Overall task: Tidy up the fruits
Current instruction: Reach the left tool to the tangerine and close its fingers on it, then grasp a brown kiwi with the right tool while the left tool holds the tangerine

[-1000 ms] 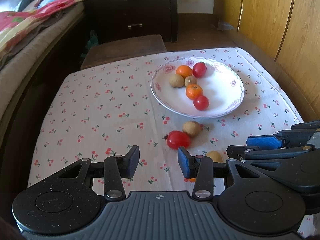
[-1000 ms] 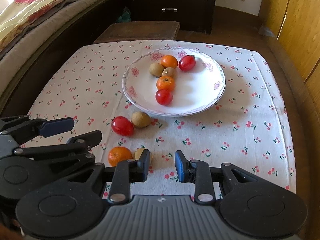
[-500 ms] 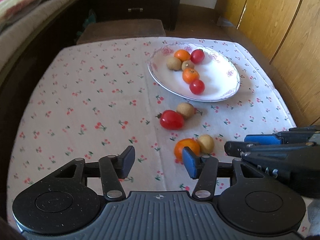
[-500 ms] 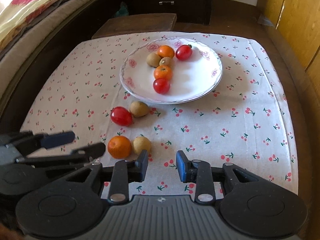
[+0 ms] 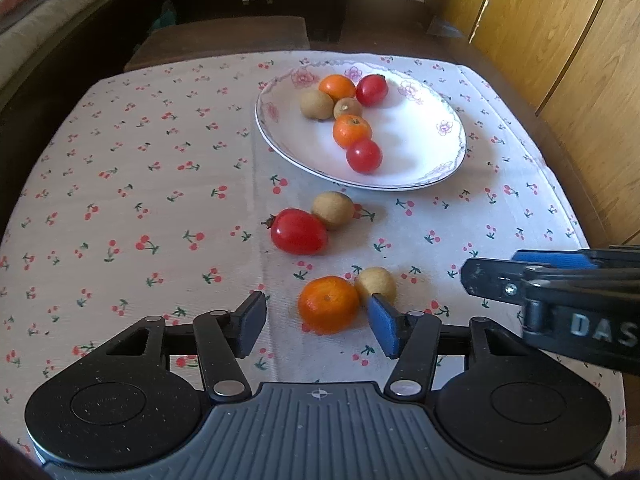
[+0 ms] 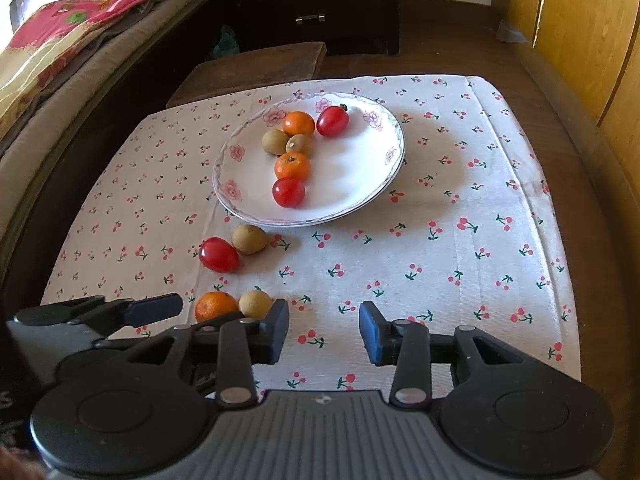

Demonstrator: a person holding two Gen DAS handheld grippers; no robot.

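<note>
A cherry-print tablecloth (image 5: 140,184) covers the table, with a white floral-rimmed plate (image 5: 432,152) set toward its far side. On the plate lie two tangerines, two cherry tomatoes and two brown kiwi-like fruits, bunched along the plate's left half.

Four fruits lie loose on the cloth, nearer than the plate. A red tomato (image 5: 298,232) touches a brown kiwi (image 5: 333,210) just near of the plate's rim. Closer in, an orange tangerine (image 5: 328,304) sits against a pale yellowish fruit (image 5: 376,285) on its right.

The left gripper (image 5: 316,322) points steeply down at the cloth. Its jaws have just been opening and now stand apart, with the tangerine framed between the fingers but untouched by the pads; the right blue pad (image 5: 383,328) overlaps the pale fruit's near edge in the left wrist view, and contact cannot be told.

The right gripper (image 6: 323,332) is just to the right, over bare cloth. Its jaws have also just been opening; they stand apart with nothing between them. In the right wrist view the tangerine (image 6: 216,306) and pale fruit (image 6: 256,304) lie just left of its left finger.
</note>
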